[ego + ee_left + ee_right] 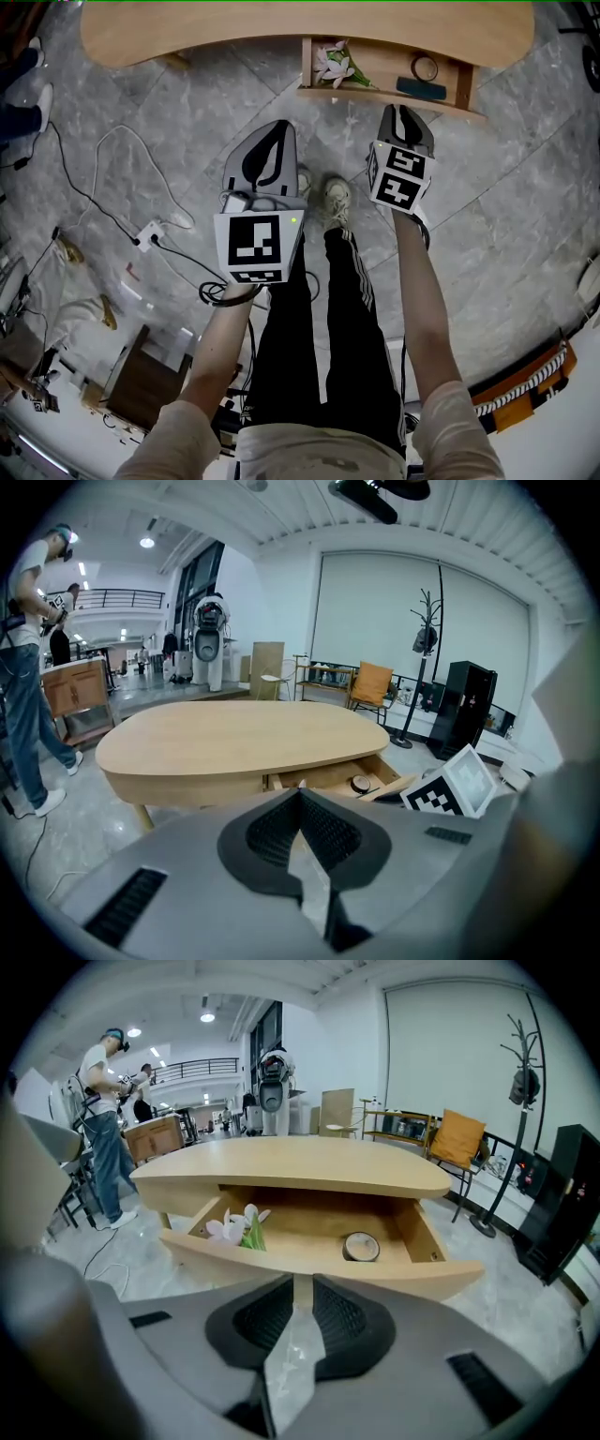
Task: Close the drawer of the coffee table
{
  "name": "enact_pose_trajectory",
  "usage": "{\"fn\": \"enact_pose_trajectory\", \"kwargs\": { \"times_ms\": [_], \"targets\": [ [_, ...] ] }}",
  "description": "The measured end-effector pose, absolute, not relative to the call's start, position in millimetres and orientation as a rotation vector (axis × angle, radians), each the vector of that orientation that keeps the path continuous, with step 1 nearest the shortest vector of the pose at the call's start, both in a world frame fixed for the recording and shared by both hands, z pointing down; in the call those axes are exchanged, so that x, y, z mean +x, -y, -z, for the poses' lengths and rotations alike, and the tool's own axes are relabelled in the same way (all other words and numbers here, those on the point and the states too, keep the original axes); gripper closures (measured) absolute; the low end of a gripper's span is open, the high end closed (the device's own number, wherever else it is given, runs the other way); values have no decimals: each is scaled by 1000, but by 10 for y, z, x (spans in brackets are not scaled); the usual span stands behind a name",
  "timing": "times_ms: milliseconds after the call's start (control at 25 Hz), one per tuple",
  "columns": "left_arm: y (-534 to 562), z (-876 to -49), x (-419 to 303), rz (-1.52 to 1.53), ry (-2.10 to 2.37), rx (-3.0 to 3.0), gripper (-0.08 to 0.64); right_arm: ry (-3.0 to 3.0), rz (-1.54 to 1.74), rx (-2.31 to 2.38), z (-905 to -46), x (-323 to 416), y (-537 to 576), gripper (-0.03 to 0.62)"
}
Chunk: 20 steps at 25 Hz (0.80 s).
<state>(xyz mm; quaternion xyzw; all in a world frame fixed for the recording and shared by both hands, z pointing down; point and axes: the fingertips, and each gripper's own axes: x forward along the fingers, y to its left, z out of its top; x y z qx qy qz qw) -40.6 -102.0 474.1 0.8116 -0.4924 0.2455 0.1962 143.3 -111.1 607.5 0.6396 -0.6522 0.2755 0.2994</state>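
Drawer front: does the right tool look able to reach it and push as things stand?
Probably yes. The right tool sits close in front of the open drawer front and points straight at it, with nothing visible between them. Its jaws are slightly apart and empty.

No legible text, label, brand, number or sign anywhere in view.

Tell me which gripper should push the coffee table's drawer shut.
Right. The right gripper sits just short of the open drawer and faces its front panel squarely, so a forward push should close it. The left gripper is off to the drawer's left.
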Motion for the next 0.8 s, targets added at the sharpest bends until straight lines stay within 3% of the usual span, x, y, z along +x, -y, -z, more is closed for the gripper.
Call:
{"fn": "enact_pose_trajectory", "kwargs": {
  "times_ms": [800],
  "targets": [
    [1268, -4846, -335, -681, 1347, 2309, 552, 1776, -593, 1774, -5949, 1452, 1737, 520]
  ]
}}
